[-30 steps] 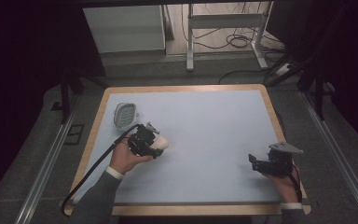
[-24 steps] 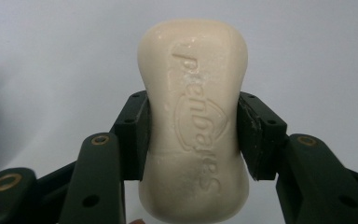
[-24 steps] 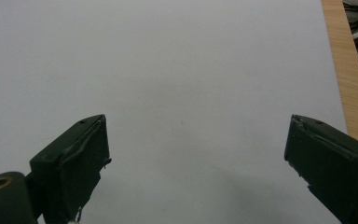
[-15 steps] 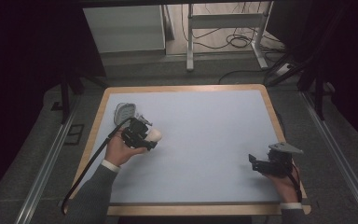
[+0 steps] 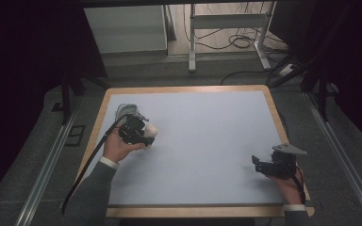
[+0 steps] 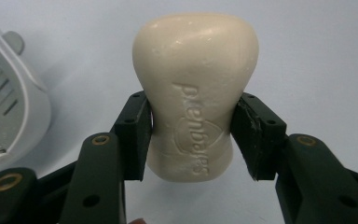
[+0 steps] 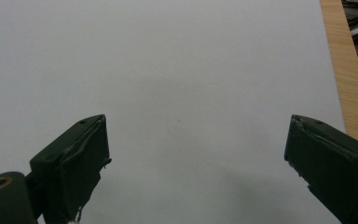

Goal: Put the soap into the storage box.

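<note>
A cream bar of soap (image 6: 195, 88) stamped "safeguard" is pinched at its waist by my left gripper (image 6: 193, 135), which is shut on it. From above, that left gripper (image 5: 143, 134) holds the soap (image 5: 151, 129) over the table's left side, just right of a grey slotted soap dish (image 5: 124, 111). The dish's (image 6: 7, 114) rim lies at the left edge of the left gripper view. My right gripper (image 5: 258, 165) rests near the table's front right, and its jaws (image 7: 196, 168) stand wide open over bare surface.
The table (image 5: 207, 141) has a pale blue top with a wooden rim (image 7: 345, 70). A cable (image 5: 87, 165) trails from the left gripper off the front left edge. Desk legs and floor cables (image 5: 226, 42) lie beyond the far edge.
The left gripper has carried the soap away from me and to the left, closer to the soap dish. The right gripper has stayed in place.
</note>
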